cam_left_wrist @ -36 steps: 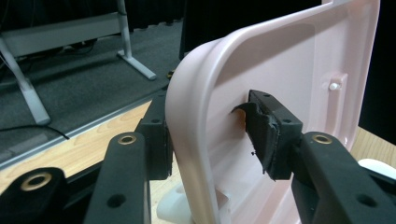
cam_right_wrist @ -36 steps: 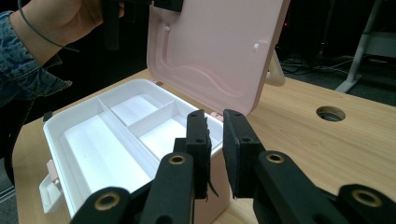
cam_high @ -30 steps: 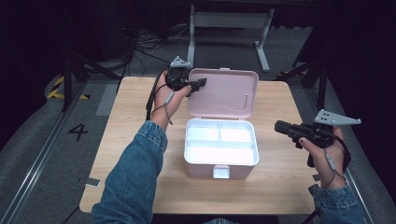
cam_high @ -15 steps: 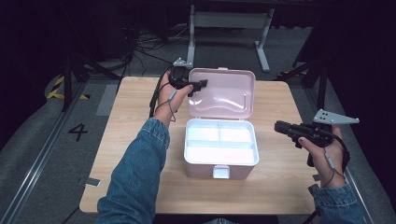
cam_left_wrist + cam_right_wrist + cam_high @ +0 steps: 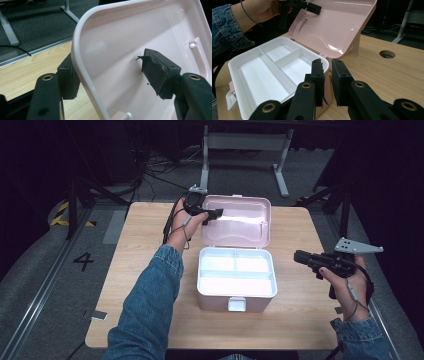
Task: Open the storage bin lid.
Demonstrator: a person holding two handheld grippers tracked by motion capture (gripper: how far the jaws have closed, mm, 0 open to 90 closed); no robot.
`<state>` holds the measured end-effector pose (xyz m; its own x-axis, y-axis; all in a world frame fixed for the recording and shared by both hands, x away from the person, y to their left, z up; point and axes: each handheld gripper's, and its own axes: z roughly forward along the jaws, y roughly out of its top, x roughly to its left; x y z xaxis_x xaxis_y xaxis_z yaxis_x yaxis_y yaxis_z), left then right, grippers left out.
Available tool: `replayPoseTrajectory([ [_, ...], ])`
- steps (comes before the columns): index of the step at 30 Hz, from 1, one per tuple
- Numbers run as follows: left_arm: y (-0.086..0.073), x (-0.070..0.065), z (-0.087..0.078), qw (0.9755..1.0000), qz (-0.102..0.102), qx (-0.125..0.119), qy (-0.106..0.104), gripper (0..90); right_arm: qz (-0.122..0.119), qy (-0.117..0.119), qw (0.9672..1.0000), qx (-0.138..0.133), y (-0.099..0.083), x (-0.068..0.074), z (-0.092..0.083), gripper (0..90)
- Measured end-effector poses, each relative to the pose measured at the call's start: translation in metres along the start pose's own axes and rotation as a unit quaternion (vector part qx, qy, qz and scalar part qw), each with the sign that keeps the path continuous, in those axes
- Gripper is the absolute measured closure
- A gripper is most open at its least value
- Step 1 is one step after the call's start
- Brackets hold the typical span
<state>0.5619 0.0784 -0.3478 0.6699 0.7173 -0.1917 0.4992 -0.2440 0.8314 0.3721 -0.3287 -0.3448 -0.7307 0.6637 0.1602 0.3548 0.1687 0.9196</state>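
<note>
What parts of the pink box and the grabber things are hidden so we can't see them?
- Box lid, left gripper view: its top and right side run off the frame, and its outer face is turned away.
- Left gripper, high view: too small to tell whether its pads press the lid's rim.
- White tray, right gripper view: the right gripper covers its near corner.
- Front latch, high view: too small for detail.

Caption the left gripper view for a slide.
Open left gripper straddling the raised pink lid's rim.
</note>
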Motion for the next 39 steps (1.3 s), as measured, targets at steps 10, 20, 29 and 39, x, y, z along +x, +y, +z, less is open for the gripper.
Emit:
replayPoseTrajectory([
  [10, -0.007, 0.003, 0.008, 0.9997, -0.01, 0.02, 0.009, 31.8, 0.001, 0.0, 1.0, 0.006, -0.002, -0.001, 0.003, 80.0],
  [20, -0.014, 0.008, 0.016, 0.9989, -0.018, 0.039, 0.015, 30.6, 0.004, 0.0, 1.0, 0.009, -0.003, -0.002, 0.003, 79.7],
  [29, -0.021, 0.012, 0.02, 0.9975, -0.028, 0.061, 0.023, 31.2, 0.005, 0.0, 0.9999, 0.01, -0.003, -0.003, 0.004, 79.6],
  [39, -0.022, 0.012, 0.009, 0.995, -0.049, 0.07, 0.051, 28.2, 0.001, 0.005, 0.9999, 0.012, 0.0, -0.004, 0.012, 78.5],
])
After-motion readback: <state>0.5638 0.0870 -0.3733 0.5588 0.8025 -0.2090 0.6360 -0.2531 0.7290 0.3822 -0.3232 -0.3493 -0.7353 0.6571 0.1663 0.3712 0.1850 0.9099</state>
